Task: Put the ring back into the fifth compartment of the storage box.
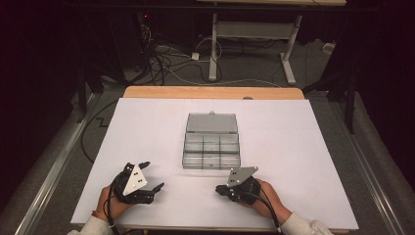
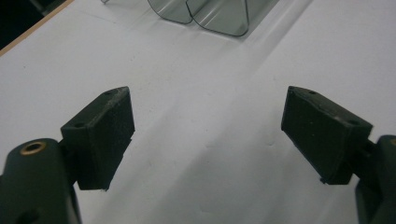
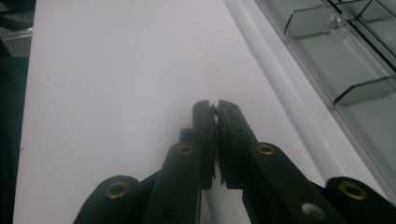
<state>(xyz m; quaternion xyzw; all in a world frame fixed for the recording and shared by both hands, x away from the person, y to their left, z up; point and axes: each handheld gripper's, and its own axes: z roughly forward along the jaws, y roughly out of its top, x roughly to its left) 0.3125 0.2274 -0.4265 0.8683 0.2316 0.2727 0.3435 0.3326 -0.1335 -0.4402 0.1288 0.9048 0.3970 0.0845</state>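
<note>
Just beyond both grippers sits the clear compartment box [image 1: 211, 145], lid open; right gripper [image 1: 221, 190] nearer, jaws closed empty, left gripper [image 1: 152, 177] jaws wide open.

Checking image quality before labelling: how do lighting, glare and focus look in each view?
High view: white table sheet evenly lit, surroundings dark, clear plastic compartment box sharp. Left gripper view: open black left gripper slightly soft, faint shadows on the sheet. Right gripper view: shut black right gripper near the lens blurs lower down; box walls show pale glare.
</note>
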